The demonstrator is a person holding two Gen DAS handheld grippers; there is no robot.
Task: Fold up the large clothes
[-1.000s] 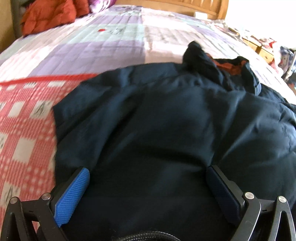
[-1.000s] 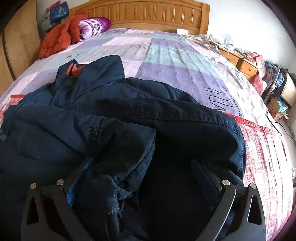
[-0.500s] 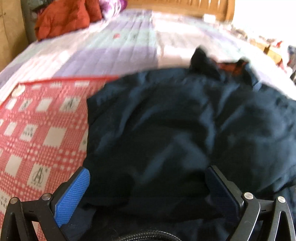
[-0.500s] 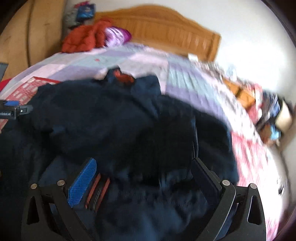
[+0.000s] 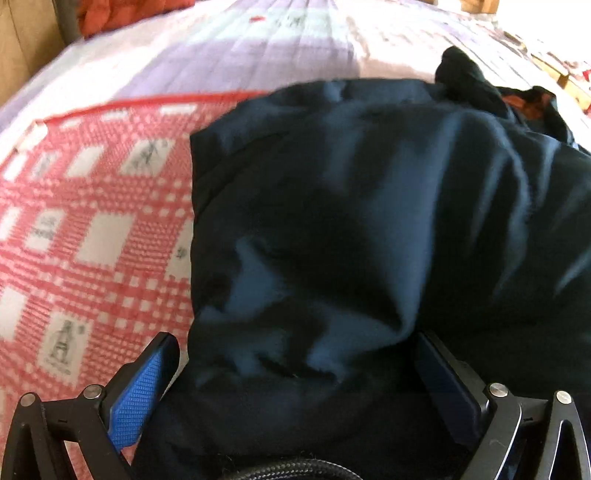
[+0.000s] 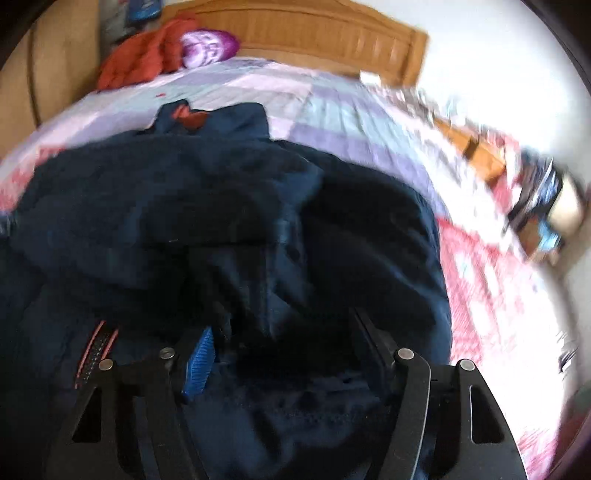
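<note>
A large dark navy jacket lies crumpled on the bed, its collar with orange lining at the far end. My left gripper stands open over the jacket's near left corner, and cloth bulges between its wide-set fingers. In the right wrist view the jacket fills the middle, collar away from me. My right gripper has its jaws closing around a bunched fold of the jacket. The blue pad still shows part of its face. Both views are blurred.
A red-and-white checked blanket covers the near bed, with a pastel patchwork quilt beyond. Red clothing and a purple pillow lie by the wooden headboard. A cluttered nightstand stands to the right.
The left gripper has shifted toward the jacket's left edge, so more checked blanket shows. The right gripper has swung across the jacket and its jaws have narrowed around a fold.
</note>
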